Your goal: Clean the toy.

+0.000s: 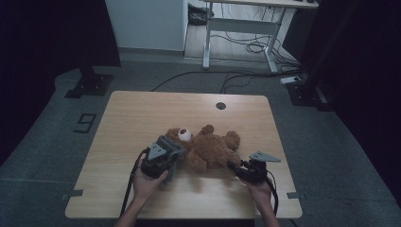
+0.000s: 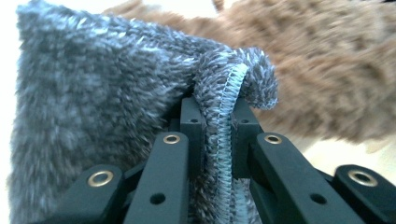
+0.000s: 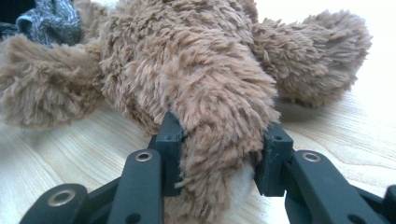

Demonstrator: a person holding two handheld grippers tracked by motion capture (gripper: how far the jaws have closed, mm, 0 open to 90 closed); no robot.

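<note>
A brown teddy bear [image 1: 210, 146] with a white muzzle lies on its back in the middle of the wooden table [image 1: 142, 113]. My left gripper [image 1: 166, 156] is shut on the stitched edge of a fluffy grey cloth [image 2: 93, 102], held just left of the bear [image 2: 327, 79]. The cloth [image 1: 171, 147] drapes over the gripper beside the bear's head. My right gripper [image 1: 232, 165] is shut on one of the bear's limbs [image 3: 219, 140], its pads pressing the brown fur from both sides. The grey cloth [image 3: 53, 21] shows behind the bear at upper left in the right gripper view.
A round cable hole [image 1: 221, 105] sits near the table's far edge. Beyond the table stand a white desk frame [image 1: 241, 28] with cables [image 1: 246, 47] on the floor and black stand bases [image 1: 90, 85] at both sides.
</note>
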